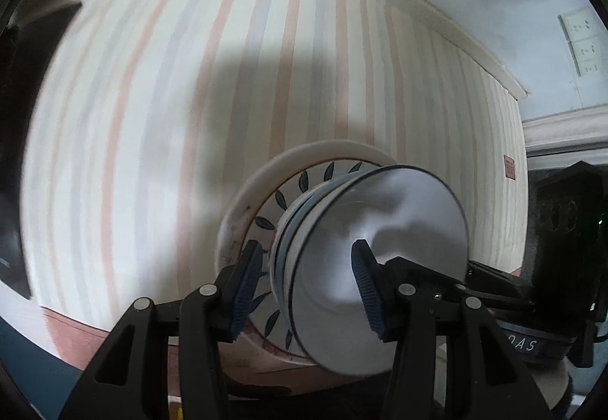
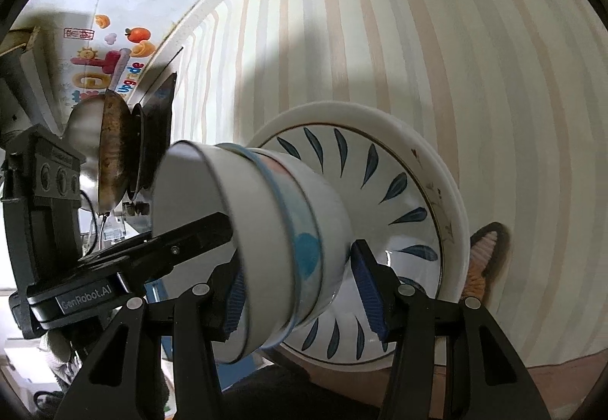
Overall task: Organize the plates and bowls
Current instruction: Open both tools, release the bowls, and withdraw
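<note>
A stack of white bowls with blue bands point(image 1: 376, 260) point(image 2: 235, 249) sits on a leaf-patterned plate point(image 1: 266, 214) point(image 2: 402, 199), which rests on a larger white plate point(image 1: 243, 199) point(image 2: 456, 214) on the striped tablecloth point(image 1: 152, 116) point(image 2: 456, 59). My left gripper point(image 1: 307, 287) straddles the rim of the top bowl, one pad outside and one inside, with the jaws apart. My right gripper point(image 2: 300, 290) straddles the bowl stack from the opposite side, jaws apart. The left gripper also shows in the right wrist view point(image 2: 182, 237), reaching into the top bowl.
A pan and a metal pot point(image 2: 114, 154) stand at the far edge near a colourful box point(image 2: 98, 70). Wall sockets point(image 1: 581, 40) show on the wall. A slipper point(image 2: 482, 256) lies past the table edge.
</note>
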### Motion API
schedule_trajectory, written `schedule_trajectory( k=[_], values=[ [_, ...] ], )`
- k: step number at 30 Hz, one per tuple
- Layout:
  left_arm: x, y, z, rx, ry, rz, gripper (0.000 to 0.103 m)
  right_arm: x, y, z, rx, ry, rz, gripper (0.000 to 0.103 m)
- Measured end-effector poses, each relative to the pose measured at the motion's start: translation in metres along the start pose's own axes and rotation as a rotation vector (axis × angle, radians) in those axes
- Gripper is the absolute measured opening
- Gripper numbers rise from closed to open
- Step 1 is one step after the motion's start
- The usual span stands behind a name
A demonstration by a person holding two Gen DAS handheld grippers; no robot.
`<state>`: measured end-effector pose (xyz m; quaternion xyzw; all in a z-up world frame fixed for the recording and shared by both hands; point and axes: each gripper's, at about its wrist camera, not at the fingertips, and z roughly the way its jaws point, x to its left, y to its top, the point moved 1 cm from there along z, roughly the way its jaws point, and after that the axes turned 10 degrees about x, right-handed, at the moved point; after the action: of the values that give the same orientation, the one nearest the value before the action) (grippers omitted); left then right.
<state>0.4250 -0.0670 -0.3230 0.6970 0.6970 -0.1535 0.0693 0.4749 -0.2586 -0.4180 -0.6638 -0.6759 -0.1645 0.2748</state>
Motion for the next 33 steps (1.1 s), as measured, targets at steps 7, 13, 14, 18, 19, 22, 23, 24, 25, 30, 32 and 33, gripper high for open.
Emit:
schedule_trajectory(
  k=[7, 13, 14, 18, 19, 22, 23, 24, 25, 30, 32, 33],
  values=[
    [-0.007, -0.028, -0.045, -0.152, 0.135, 0.049, 0.047, 0.028, -0.025, -0.030, -0.076, -0.120, -0.045, 0.056],
    [-0.010, -0.056, -0.069, -0.243, 0.201, 0.079, 0.077, 0.059, -0.063, -0.063, -0.185, -0.235, -0.076, 0.084],
    [-0.010, -0.060, -0.073, -0.258, 0.210, 0.082, 0.086, 0.065, -0.071, -0.070, -0.211, -0.257, -0.079, 0.087],
    [-0.011, -0.083, -0.093, -0.332, 0.232, 0.086, 0.090, 0.084, -0.099, -0.094, -0.310, -0.344, -0.084, 0.093],
    [-0.011, -0.087, -0.097, -0.342, 0.231, 0.087, 0.091, 0.089, -0.104, -0.098, -0.328, -0.354, -0.084, 0.093],
    [-0.012, -0.105, -0.113, -0.383, 0.224, 0.087, 0.091, 0.102, -0.127, -0.114, -0.393, -0.410, -0.092, 0.095],
    [-0.014, -0.110, -0.116, -0.390, 0.224, 0.086, 0.091, 0.106, -0.133, -0.119, -0.410, -0.421, -0.096, 0.096],
    [-0.016, -0.118, -0.122, -0.406, 0.223, 0.084, 0.091, 0.109, -0.141, -0.125, -0.431, -0.431, -0.099, 0.096],
    [-0.018, -0.124, -0.125, -0.420, 0.225, 0.082, 0.091, 0.111, -0.146, -0.129, -0.442, -0.436, -0.100, 0.097],
    [-0.028, -0.164, -0.145, -0.498, 0.241, 0.082, 0.092, 0.124, -0.190, -0.153, -0.514, -0.446, -0.121, 0.098],
    [-0.033, -0.187, -0.156, -0.545, 0.252, 0.074, 0.095, 0.130, -0.210, -0.160, -0.540, -0.455, -0.135, 0.099],
    [-0.034, -0.194, -0.158, -0.555, 0.255, 0.072, 0.097, 0.134, -0.222, -0.165, -0.556, -0.455, -0.144, 0.099]
  ],
)
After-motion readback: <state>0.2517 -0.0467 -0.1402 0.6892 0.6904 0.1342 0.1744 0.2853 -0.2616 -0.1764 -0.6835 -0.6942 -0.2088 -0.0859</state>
